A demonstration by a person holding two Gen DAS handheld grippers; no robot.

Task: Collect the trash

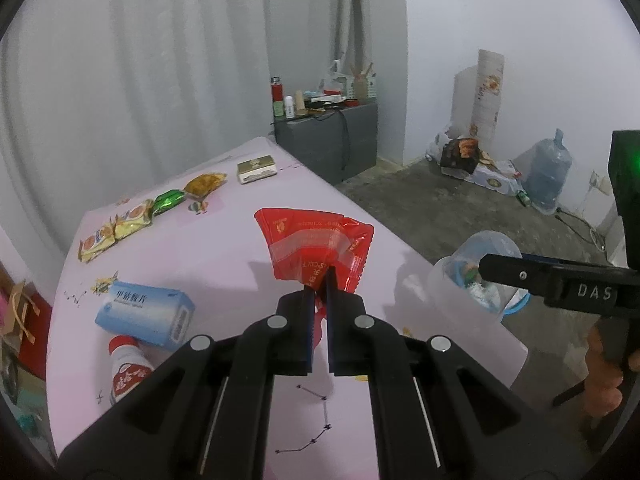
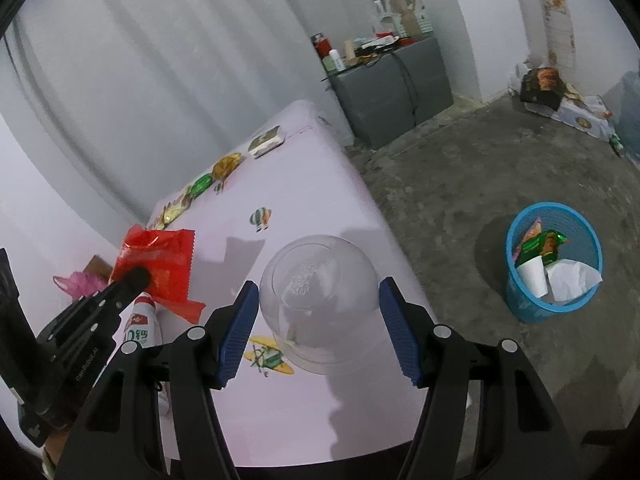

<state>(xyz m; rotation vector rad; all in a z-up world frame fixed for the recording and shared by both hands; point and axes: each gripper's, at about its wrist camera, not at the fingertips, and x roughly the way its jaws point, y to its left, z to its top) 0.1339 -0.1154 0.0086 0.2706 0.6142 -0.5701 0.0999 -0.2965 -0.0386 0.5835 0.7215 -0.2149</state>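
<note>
My left gripper [image 1: 320, 285] is shut on a crumpled red snack wrapper [image 1: 316, 240], which hangs above the pink tablecloth [image 1: 224, 256]. From the right wrist view the same wrapper [image 2: 156, 268] sits at the tip of the left gripper [image 2: 138, 278]. My right gripper [image 2: 318, 286] holds a clear plastic cup [image 2: 318, 300] between its blue pads [image 2: 240, 328], lying sideways over the table's right edge. The cup [image 1: 472, 264] also shows beside a right gripper finger in the left wrist view. A blue waste basket [image 2: 554, 268] with paper and wrappers in it stands on the floor to the right.
Snack packets [image 1: 116, 232], a green sweet [image 1: 170, 200], a small tin [image 1: 257, 169], a blue medicine box [image 1: 146, 314] and a white bottle [image 1: 126, 368] lie on the table. A grey cabinet [image 1: 328, 144] stands behind it, and a water jug [image 1: 550, 172] and boxes by the wall.
</note>
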